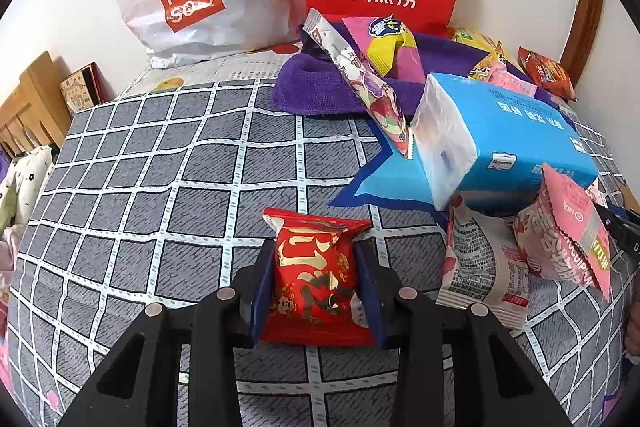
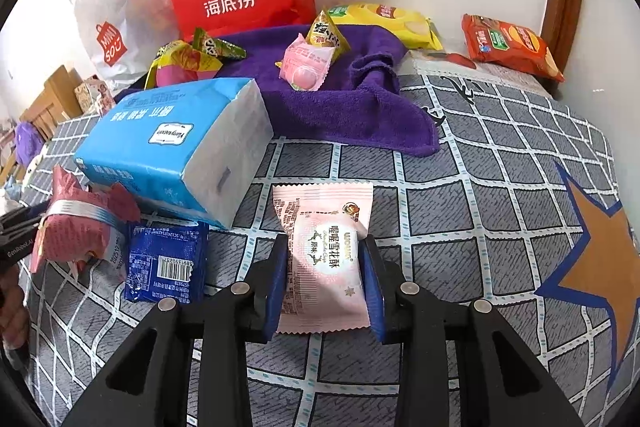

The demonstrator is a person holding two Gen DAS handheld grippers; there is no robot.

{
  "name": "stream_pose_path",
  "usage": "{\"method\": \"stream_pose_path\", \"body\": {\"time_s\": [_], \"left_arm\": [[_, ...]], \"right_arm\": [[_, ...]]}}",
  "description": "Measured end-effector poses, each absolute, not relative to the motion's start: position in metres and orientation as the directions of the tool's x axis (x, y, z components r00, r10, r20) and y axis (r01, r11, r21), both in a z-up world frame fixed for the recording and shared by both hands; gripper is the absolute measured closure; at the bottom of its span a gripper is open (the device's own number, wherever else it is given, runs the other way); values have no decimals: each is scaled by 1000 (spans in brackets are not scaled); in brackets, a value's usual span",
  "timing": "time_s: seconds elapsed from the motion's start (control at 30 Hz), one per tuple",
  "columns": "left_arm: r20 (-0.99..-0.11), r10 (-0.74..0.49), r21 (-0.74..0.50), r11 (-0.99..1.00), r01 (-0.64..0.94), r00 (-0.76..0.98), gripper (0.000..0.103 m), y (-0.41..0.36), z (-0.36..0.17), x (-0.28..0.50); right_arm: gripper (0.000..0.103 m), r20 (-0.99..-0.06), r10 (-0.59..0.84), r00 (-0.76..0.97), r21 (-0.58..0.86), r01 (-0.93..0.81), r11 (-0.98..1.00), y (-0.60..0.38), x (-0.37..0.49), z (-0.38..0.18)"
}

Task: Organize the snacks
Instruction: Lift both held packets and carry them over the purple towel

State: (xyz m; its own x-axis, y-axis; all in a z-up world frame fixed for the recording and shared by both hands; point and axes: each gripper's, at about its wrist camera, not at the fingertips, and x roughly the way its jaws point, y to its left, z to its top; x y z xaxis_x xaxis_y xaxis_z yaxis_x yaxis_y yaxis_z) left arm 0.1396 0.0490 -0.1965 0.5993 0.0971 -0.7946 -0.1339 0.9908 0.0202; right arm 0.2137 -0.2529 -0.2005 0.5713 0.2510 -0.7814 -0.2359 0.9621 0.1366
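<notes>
Blue pads of the left gripper (image 1: pixel 316 283) clamp a red foil snack packet (image 1: pixel 314 275) above the checked bedspread (image 1: pixel 160 187); the right gripper (image 2: pixel 326 279) pinches a pink nougat packet (image 2: pixel 324 255). Keep both grips gentle and carry each clear of the tissue pack (image 2: pixel 180 143).

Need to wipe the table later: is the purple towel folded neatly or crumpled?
Crumpled: the purple towel lies bunched in uneven folds, with snacks resting on it.

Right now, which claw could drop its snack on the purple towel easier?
Probably the right claw, shut on the pink snack: the purple towel lies straight ahead, nothing between. The left claw, holding the red snack, sees the towel farther off, beside the tissue pack.
</notes>
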Motion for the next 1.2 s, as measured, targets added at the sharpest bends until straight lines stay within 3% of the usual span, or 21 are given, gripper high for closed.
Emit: {"method": "stream_pose_path", "body": {"time_s": [0.3, 0.4, 0.83, 1.2], "left_arm": [[-806, 14, -52, 994, -94, 591, 67, 47, -180, 121], [-793, -4, -61, 995, -73, 610, 67, 42, -167, 111], [-740, -152, -125, 988, 88, 655, 67, -7, -101, 104], [-733, -199, -185, 979, 91, 650, 67, -17, -72, 144]], "right_arm": [[69, -782, 206, 588, 106, -200, 974, -253, 209, -196], [69, -773, 238, 589, 156, -187, 970, -257, 195, -187], [69, -688, 248, 682, 200, -151, 968, -245, 126, -112], [69, -662, 283, 694, 187, -213, 959, -216, 151, -66]]}}
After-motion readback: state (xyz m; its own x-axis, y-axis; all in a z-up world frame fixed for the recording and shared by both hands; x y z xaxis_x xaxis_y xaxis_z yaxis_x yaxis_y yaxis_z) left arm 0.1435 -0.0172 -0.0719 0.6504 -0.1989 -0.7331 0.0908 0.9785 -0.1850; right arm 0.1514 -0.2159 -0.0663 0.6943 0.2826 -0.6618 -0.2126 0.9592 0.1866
